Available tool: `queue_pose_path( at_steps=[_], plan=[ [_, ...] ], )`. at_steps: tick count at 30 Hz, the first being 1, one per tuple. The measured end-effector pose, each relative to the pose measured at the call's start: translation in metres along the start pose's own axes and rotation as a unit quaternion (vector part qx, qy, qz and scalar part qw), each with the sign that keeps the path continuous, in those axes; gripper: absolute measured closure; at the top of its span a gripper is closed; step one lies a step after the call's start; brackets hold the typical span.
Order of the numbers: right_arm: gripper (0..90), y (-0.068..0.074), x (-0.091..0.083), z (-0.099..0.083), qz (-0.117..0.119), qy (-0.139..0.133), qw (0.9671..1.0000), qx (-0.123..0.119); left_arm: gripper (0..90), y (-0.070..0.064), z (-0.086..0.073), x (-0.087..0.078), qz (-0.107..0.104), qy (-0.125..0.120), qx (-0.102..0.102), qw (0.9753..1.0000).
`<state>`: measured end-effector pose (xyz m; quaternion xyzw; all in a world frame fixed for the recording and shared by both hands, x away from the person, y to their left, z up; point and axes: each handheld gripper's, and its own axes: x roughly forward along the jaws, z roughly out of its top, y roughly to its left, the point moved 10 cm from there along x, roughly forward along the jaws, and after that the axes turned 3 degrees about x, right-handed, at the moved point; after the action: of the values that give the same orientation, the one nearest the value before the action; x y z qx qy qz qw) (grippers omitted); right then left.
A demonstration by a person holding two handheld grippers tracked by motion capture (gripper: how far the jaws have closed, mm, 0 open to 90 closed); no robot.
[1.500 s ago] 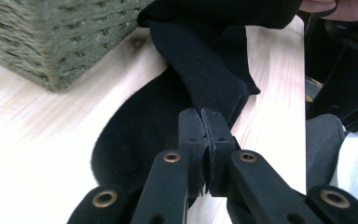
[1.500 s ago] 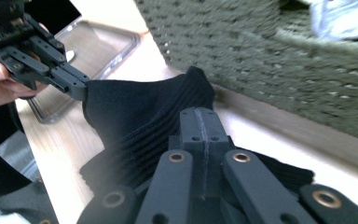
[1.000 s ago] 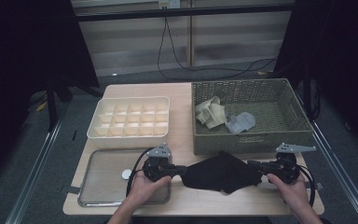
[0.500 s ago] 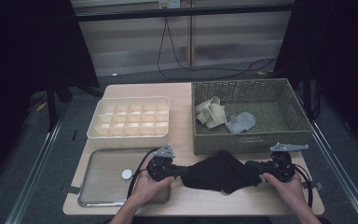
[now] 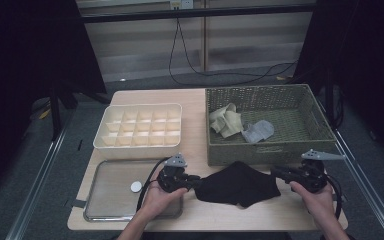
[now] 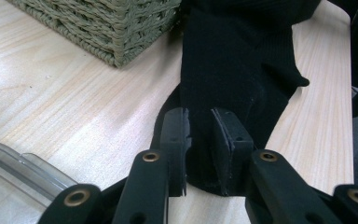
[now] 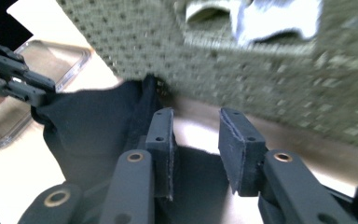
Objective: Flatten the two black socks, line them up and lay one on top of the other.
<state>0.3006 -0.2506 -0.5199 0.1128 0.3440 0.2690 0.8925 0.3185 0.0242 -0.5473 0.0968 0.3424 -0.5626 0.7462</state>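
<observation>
The black cloth (image 5: 239, 184) lies flat on the counter (image 5: 200, 212) just in front of the wicker basket (image 5: 265, 148). The left tool (image 6: 200, 140) pinches its edge; the right tool (image 7: 196, 135) gapes released over the other end — one-sided pulling could drag the cloth askew against the basket.

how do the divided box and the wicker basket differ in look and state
The divided box is pale cream plastic split into small compartments, all bare; the wicker basket is olive-green weave with one open space. The box is shallower and smaller; the basket is deeper, holding a beige cloth and a grey cloth. Both are rectangular and sit on the table.
</observation>
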Motion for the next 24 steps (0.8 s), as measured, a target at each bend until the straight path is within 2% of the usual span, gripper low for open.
queue_pose_path(
  at_steps=[1,3,5,9,11,15,18,21,24],
  plan=[
    [66.0,0.0,-0.003,0.004,0.002,-0.006,1.0,0.0,73.9,0.0,0.0,0.0,-0.001,-0.002,-0.002,1.0],
    [65.8,0.001,-0.008,0.009,0.017,-0.02,0.9996,0.013,73.4,0.0,0.001,-0.001,0.001,-0.005,0.0,1.0],
    [66.2,0.0,-0.008,0.008,0.011,-0.018,0.9997,0.01,72.7,-0.001,0.002,-0.001,0.001,-0.008,-0.004,1.0],
    [66.2,0.005,-0.002,0.004,0.024,-0.004,0.9997,0.005,69.6,-0.001,0.005,-0.005,0.005,-0.016,-0.001,0.9999],
    [65.6,0.008,0.004,0.0,0.029,0.008,0.9996,-0.001,67.0,-0.002,0.009,-0.007,0.005,-0.027,-0.004,0.9996],
    [65.6,0.017,0.02,-0.01,0.039,0.04,0.9983,-0.016,64.0,-0.006,0.013,-0.008,0.007,-0.031,0.002,0.9995],
    [66.4,0.023,0.03,-0.016,0.042,0.062,0.9967,-0.031,64.0,-0.013,0.015,-0.004,-0.003,-0.029,0.006,0.9995],
    [68.1,0.027,0.038,-0.025,0.036,0.087,0.9945,-0.046,64.1,-0.017,0.015,0.001,-0.003,-0.02,0.017,0.9996],
    [69.0,0.028,0.043,-0.031,0.038,0.103,0.9927,-0.049,64.2,-0.021,0.018,0.0,-0.011,-0.024,0.019,0.9995]
  ],
)
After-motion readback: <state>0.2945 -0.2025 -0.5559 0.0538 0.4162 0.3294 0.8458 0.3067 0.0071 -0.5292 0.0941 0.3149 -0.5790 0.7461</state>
